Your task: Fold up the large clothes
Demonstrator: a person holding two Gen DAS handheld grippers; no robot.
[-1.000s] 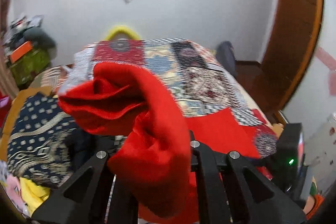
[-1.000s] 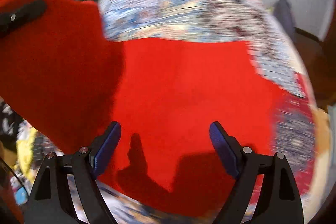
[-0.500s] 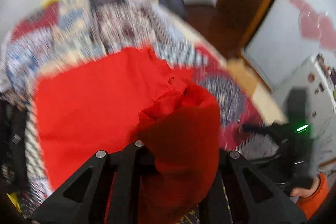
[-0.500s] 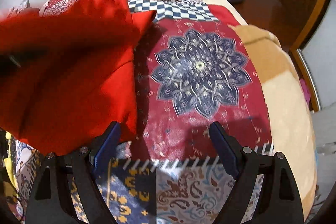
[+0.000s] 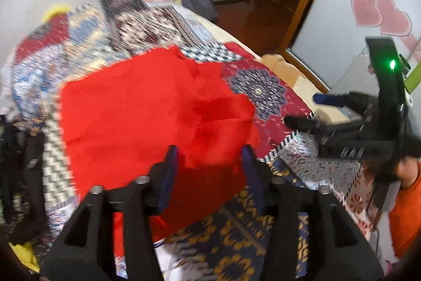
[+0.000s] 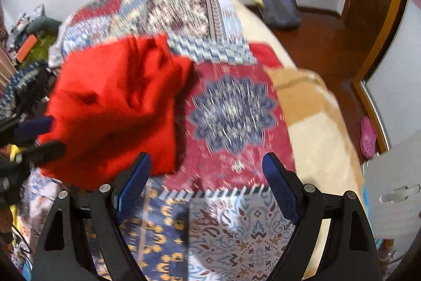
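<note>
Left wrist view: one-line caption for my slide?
Open left tongs hover over the red garment lying on the patchwork bedspread.

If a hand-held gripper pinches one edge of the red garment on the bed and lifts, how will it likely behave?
The red garment is probably floppy: it lies bunched in soft folds on the patchwork bedspread, so it should drape and sag. It looks thin, likely light for its size. A one-edge pinch could undo the fold; both hand-held grippers seem safer.

No legible text anywhere.
</note>
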